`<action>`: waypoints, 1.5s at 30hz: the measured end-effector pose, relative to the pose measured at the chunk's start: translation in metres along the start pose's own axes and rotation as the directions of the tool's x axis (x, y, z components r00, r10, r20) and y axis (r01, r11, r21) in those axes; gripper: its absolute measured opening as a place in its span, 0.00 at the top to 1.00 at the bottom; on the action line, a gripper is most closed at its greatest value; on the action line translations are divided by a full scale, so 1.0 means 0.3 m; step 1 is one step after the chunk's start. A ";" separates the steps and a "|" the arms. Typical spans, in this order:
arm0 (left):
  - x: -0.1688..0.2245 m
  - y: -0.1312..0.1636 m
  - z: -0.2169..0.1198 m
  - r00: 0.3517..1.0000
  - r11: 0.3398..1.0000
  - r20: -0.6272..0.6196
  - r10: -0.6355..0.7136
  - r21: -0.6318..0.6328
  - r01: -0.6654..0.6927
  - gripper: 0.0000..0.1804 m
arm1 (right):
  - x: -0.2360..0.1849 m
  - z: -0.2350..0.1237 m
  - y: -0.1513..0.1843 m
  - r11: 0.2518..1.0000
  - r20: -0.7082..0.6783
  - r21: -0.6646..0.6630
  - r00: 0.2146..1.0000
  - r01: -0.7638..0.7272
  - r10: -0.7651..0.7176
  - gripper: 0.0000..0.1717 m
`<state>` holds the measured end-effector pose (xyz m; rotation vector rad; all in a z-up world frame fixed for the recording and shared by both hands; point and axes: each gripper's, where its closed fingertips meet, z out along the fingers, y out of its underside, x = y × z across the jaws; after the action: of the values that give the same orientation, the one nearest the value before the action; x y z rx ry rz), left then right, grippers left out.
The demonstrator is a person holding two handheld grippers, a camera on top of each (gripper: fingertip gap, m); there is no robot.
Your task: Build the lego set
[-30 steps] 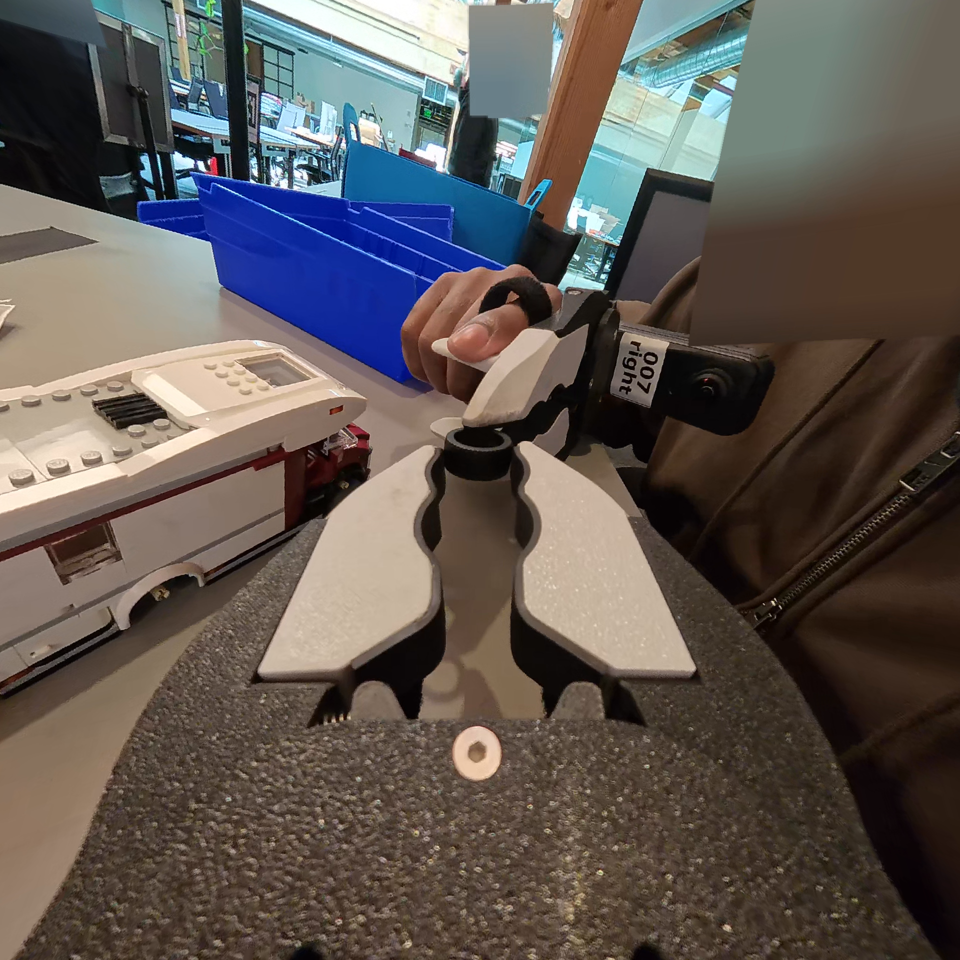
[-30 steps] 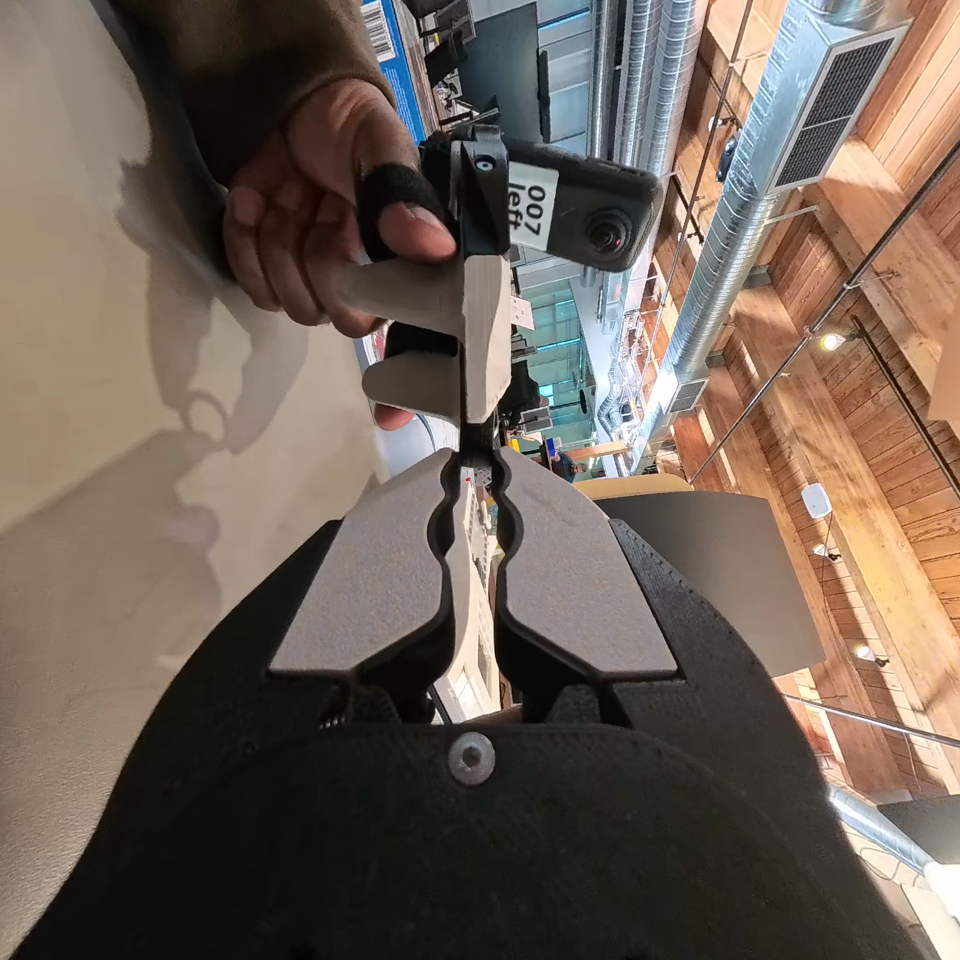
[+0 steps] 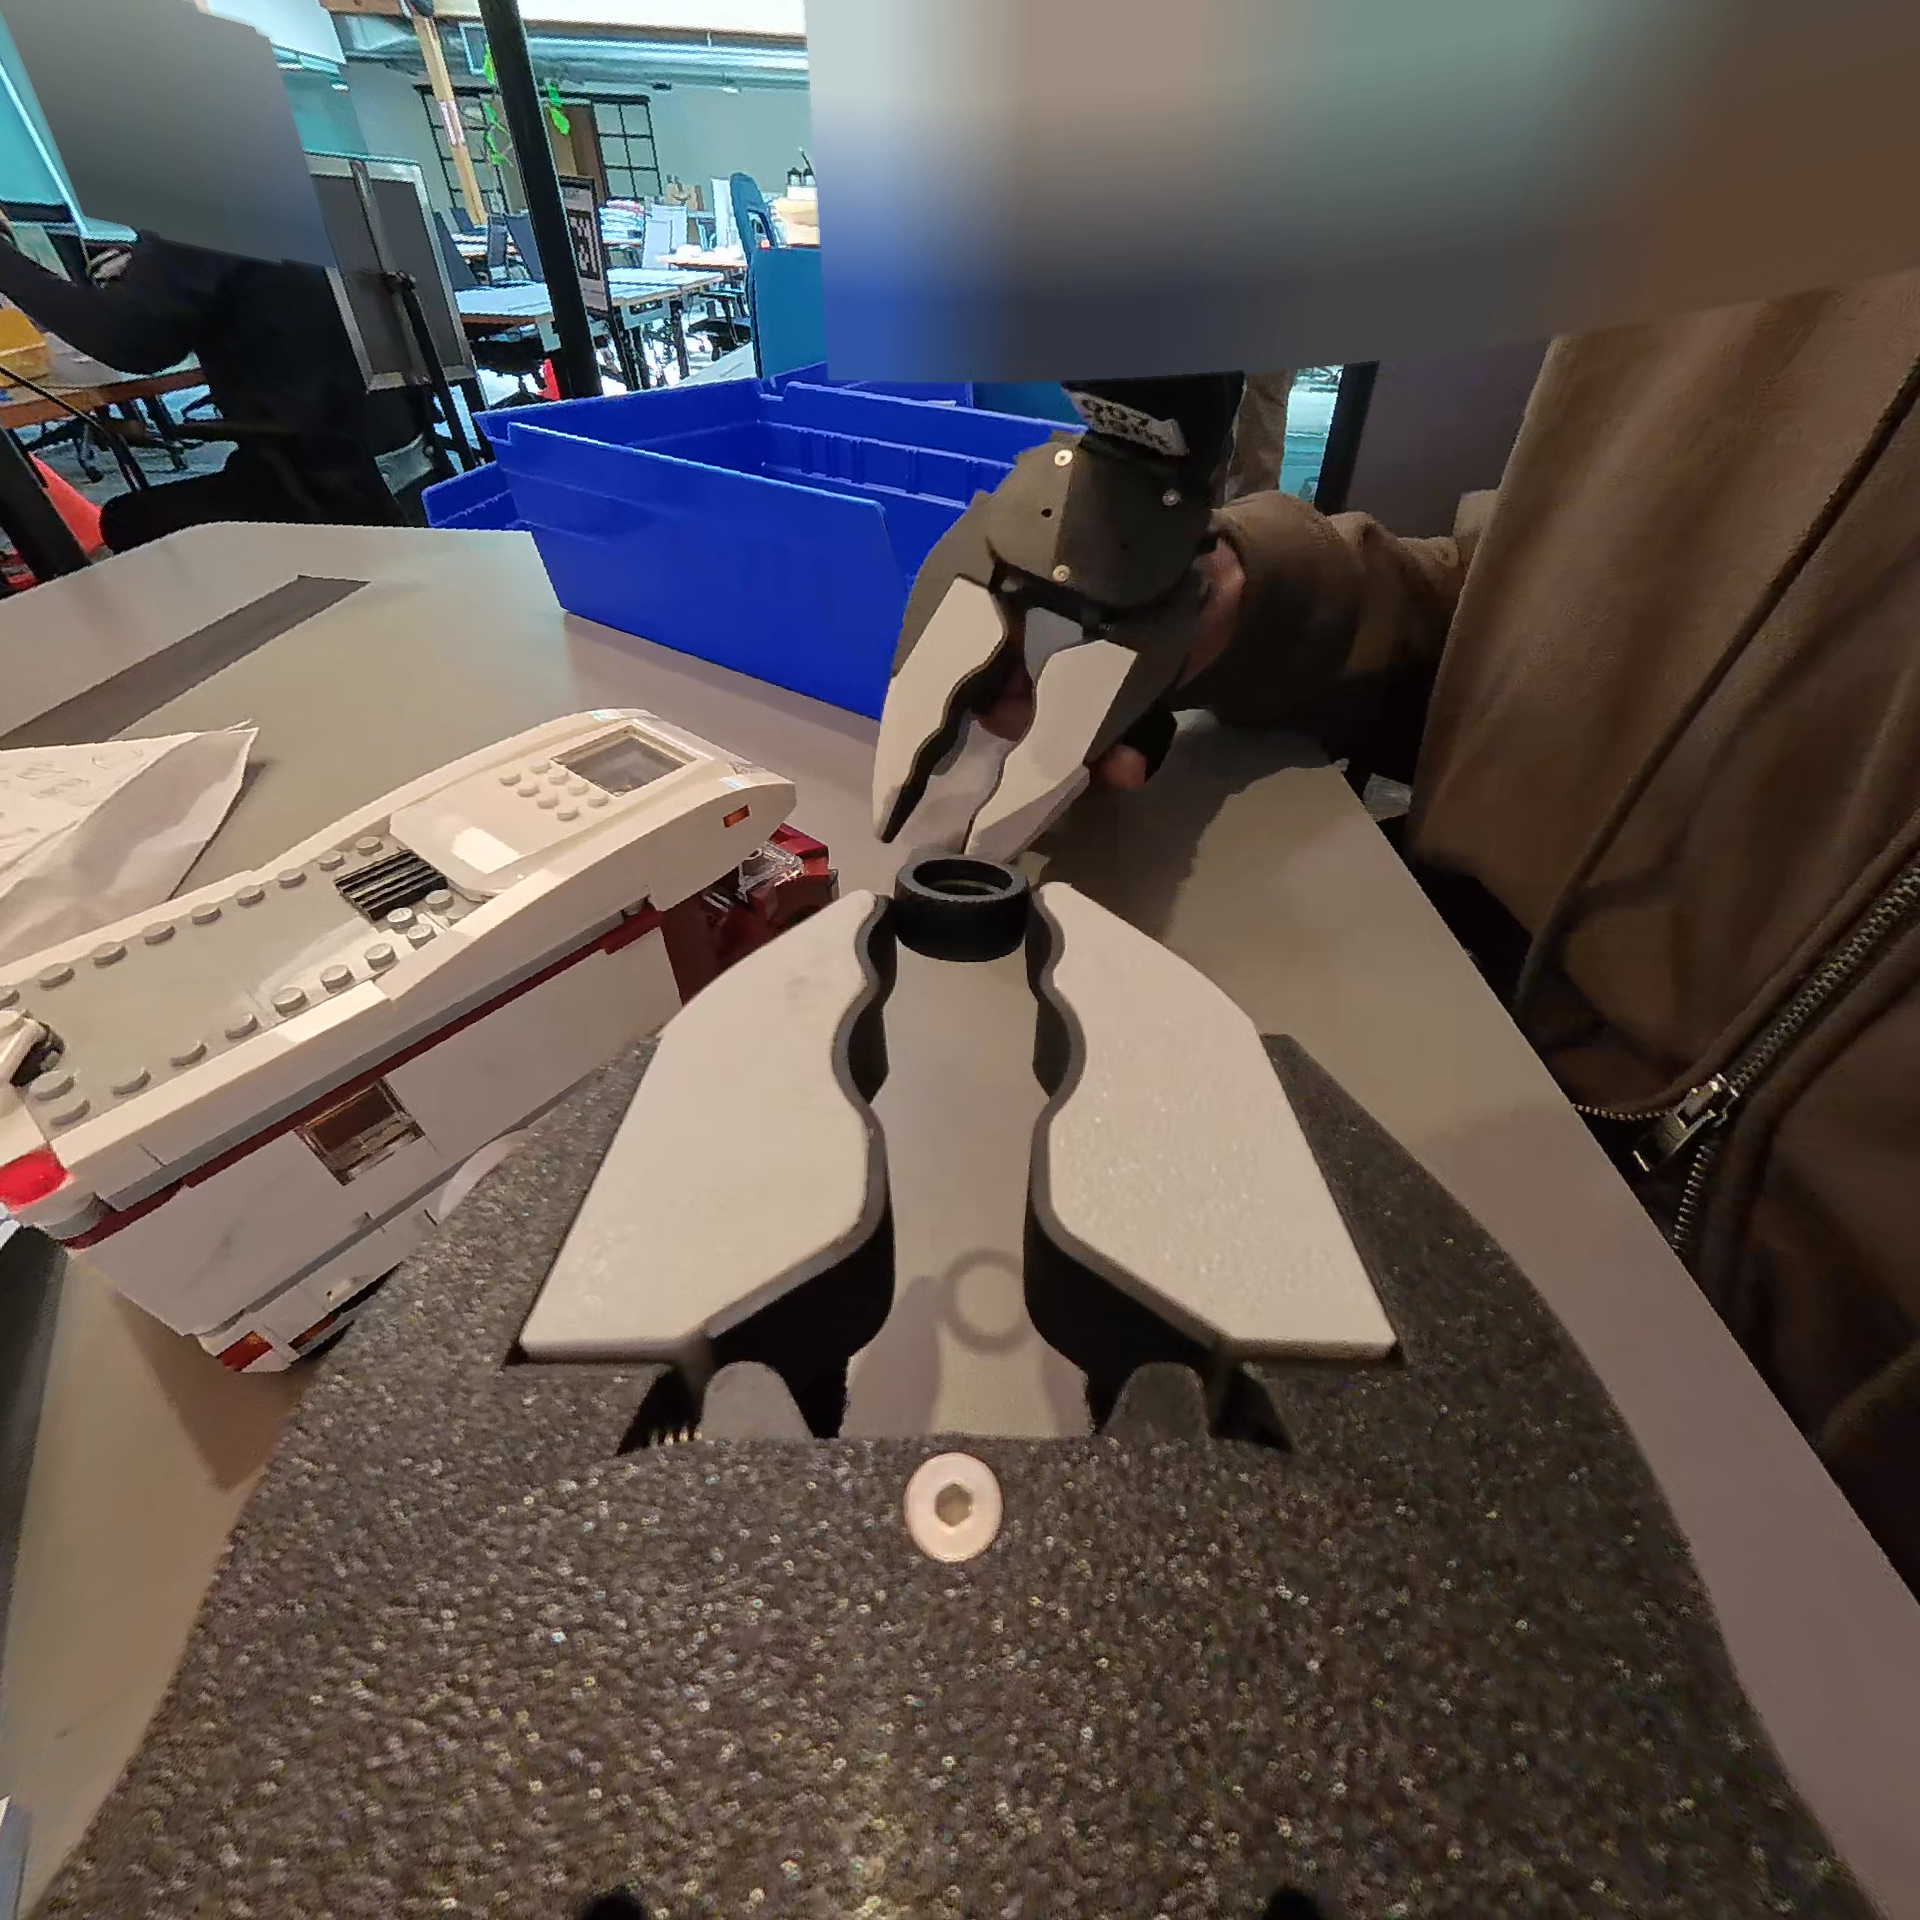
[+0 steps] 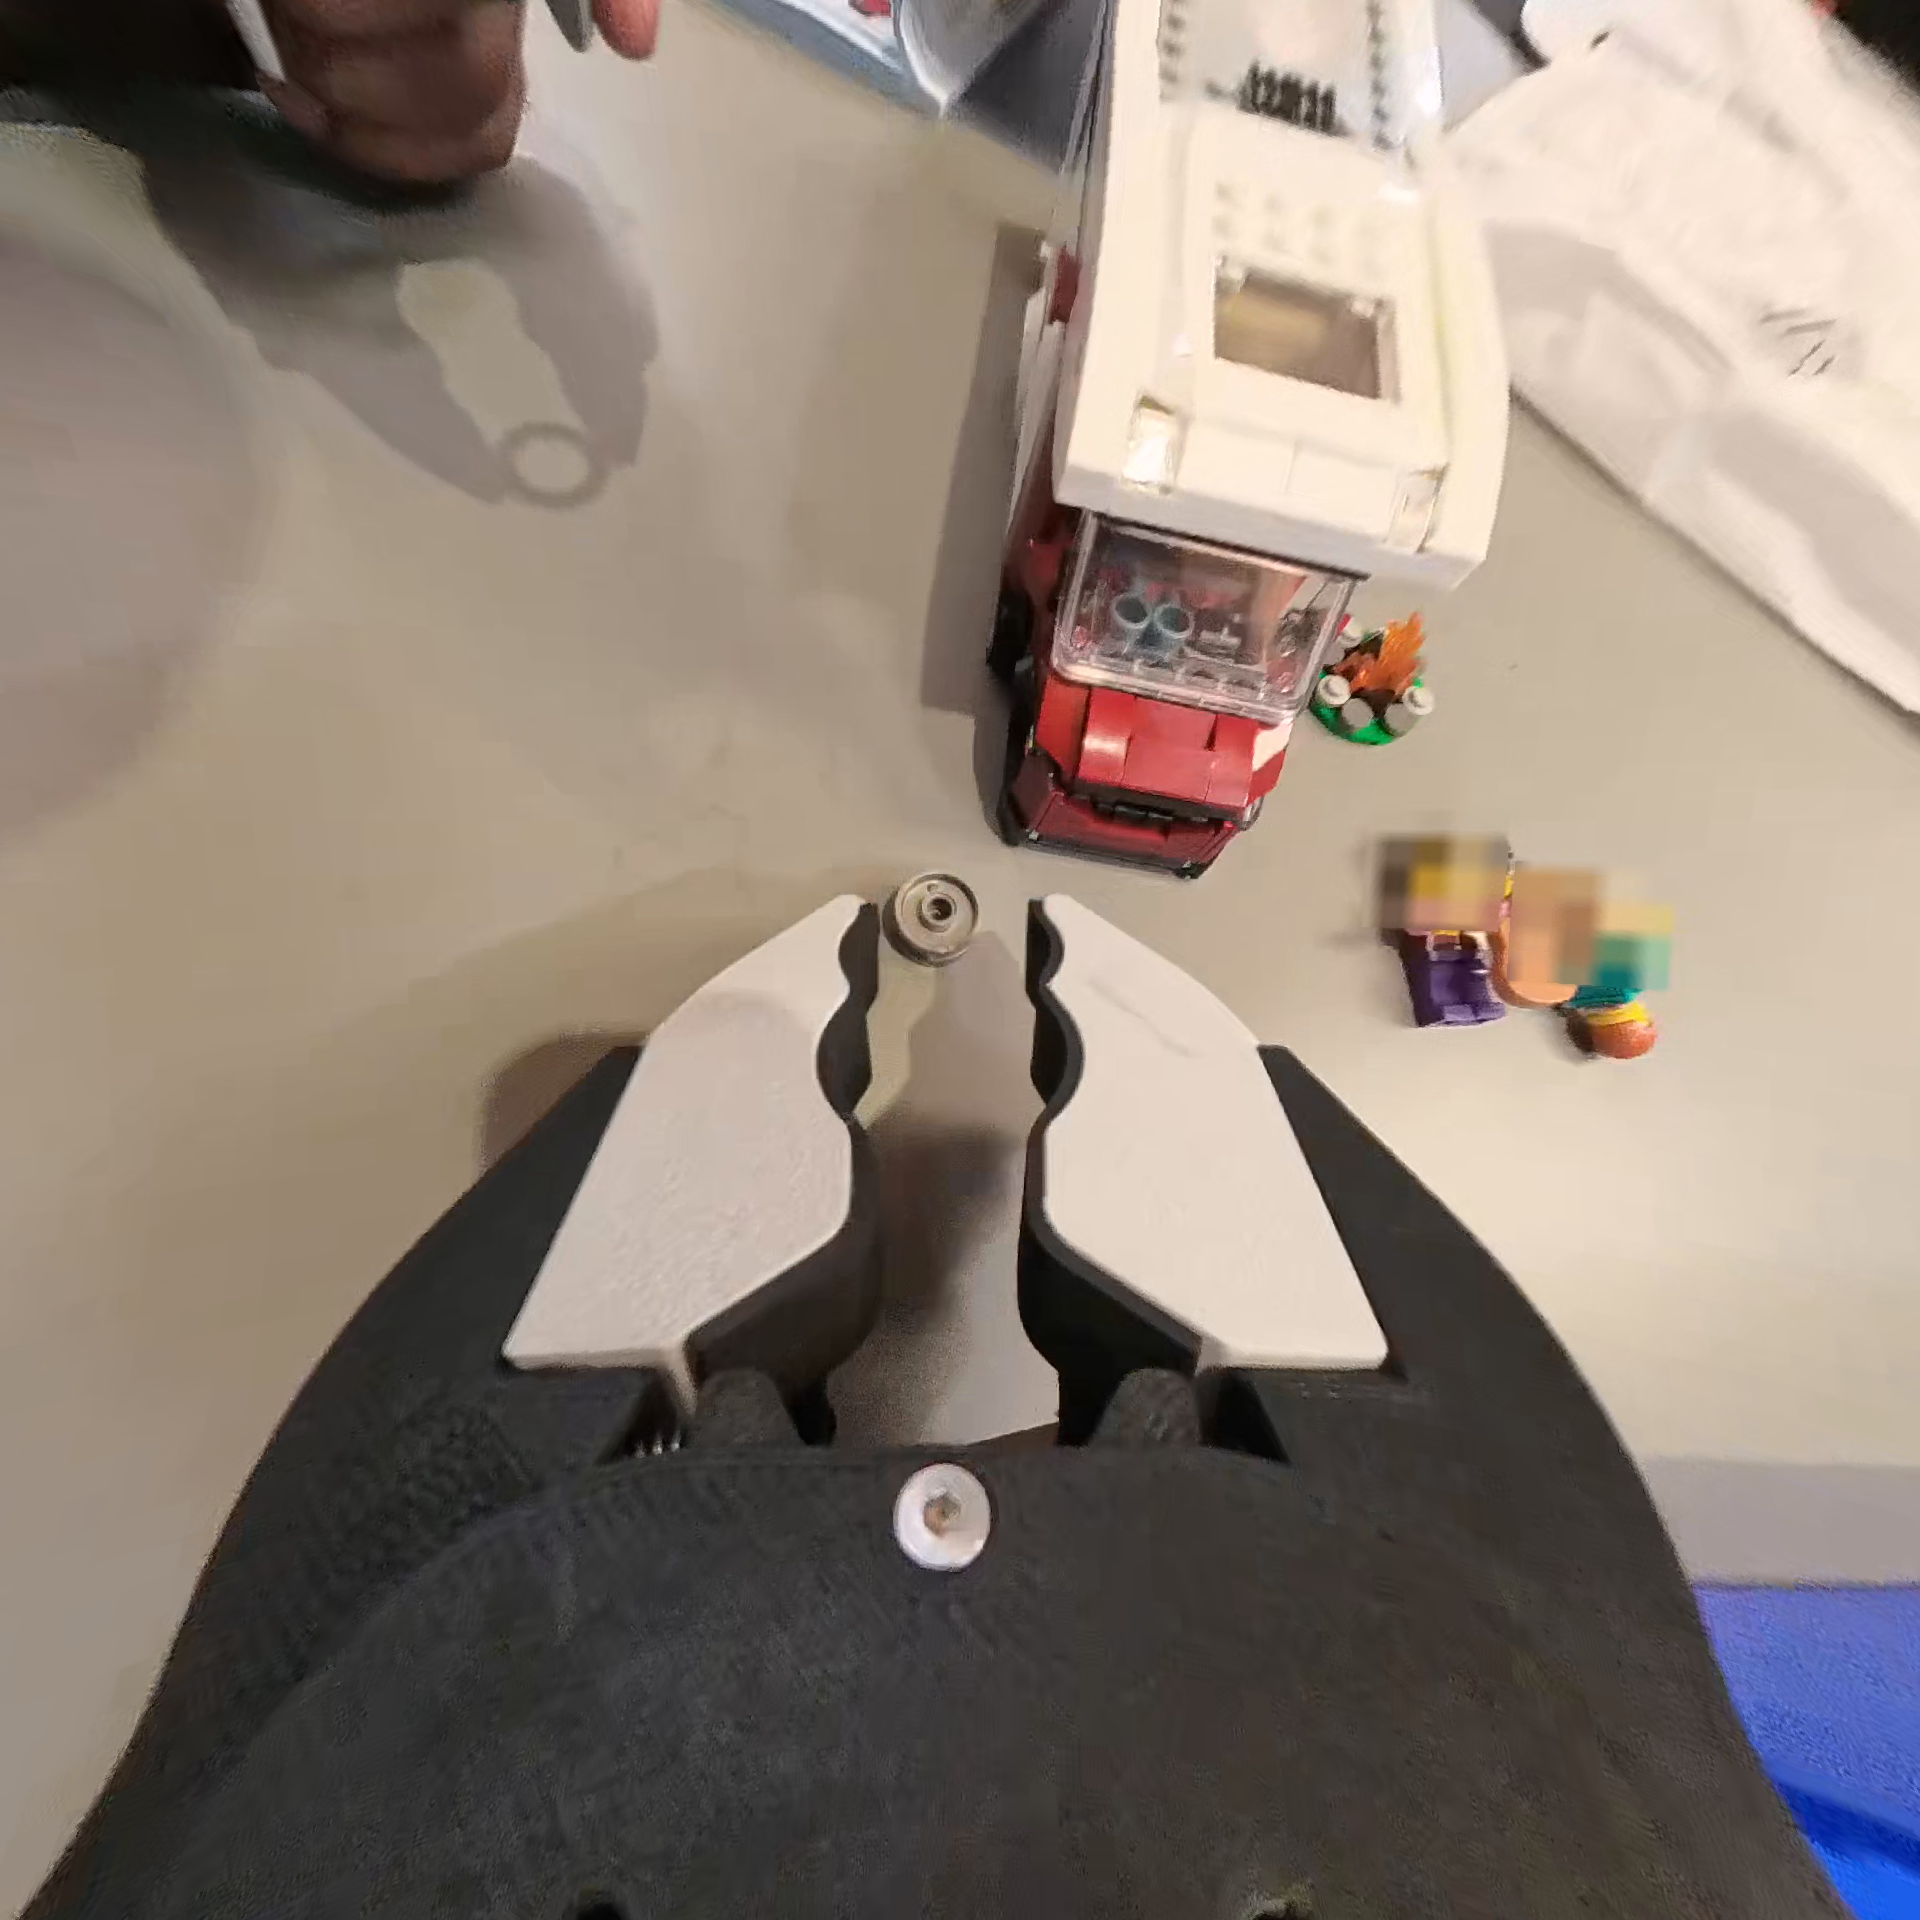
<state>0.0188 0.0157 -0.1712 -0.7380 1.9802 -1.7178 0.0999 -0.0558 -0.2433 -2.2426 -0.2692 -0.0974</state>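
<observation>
Grey tabletop [image 3: 436,665] fills both views, with a busy workshop of desks and chairs blurred behind and two blue plastic bins [image 3: 717,520] parked along the far edge. Left gripper [image 3: 961,914] up close now: its two pale fingers are clamped on a small black rubber tyre [image 3: 961,906], one pad on each flank, ring opening facing up, held clear above the table. Just beyond it hangs the right gripper [image 3: 940,831], tips angled down toward the tyre and spread apart, a sleeved hand [image 3: 1195,623] behind it. Switch to the right wrist view and there is the right gripper [image 4: 951,920] from above, fingers parted, and a little grey wheel hub [image 4: 932,920] sitting right at its left fingertip [image 4: 831,925], with daylight between the hub and the right fingertip [image 4: 1060,925]; whether that left pad actually touches it is hard to call. Just ahead sits the brick-built camper van [image 4: 1226,436], white roof, red nose, clear windscreen pointing at the gripper. Beside its nose, a tiny green-and-orange campfire piece [image 4: 1371,686]; farther right, two minifigures [image 4: 1517,956] lying on the table. White paper sheets [image 4: 1714,312] spread out at the far right, and the left hand [image 4: 405,94] shows at the top edge
</observation>
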 end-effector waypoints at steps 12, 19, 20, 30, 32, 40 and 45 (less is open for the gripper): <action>0.003 -0.005 -0.004 1.000 1.000 -0.004 0.002 0.012 -0.002 0.87 | -0.032 0.056 -0.014 0.996 0.026 -0.056 0.997 0.069 -0.067 0.89; 0.026 -0.031 -0.005 1.000 0.997 -0.017 0.025 0.071 -0.023 0.87 | -0.142 -0.042 -0.380 0.935 0.118 0.285 0.960 0.212 -0.253 0.89; 0.031 -0.036 -0.006 0.999 0.996 -0.021 0.028 0.085 -0.027 0.87 | -0.166 -0.056 -0.430 0.920 0.140 0.322 0.949 0.225 -0.281 0.89; 0.042 -0.073 -0.028 0.998 0.986 -0.028 0.050 0.163 -0.045 0.87 | -0.231 -0.007 -0.520 0.912 0.233 0.272 0.899 0.306 -0.371 0.90; 0.042 -0.071 -0.027 0.998 0.986 -0.028 0.050 0.158 -0.045 0.87 | -0.230 -0.004 -0.521 0.915 0.240 0.284 0.903 0.287 -0.357 0.90; 0.041 -0.064 -0.023 0.998 0.987 -0.043 0.036 0.157 -0.029 0.87 | -0.222 0.004 -0.506 0.933 0.301 0.290 0.905 0.213 -0.300 0.90; 0.041 -0.065 -0.024 0.998 0.987 -0.047 0.033 0.160 -0.025 0.87 | -0.222 0.000 -0.501 0.939 0.335 0.294 0.901 0.179 -0.277 0.89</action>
<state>0.0072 0.0113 -0.1504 -0.6138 1.8489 -1.8682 0.0012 0.0258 -0.1405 -1.9489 -0.7136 0.2305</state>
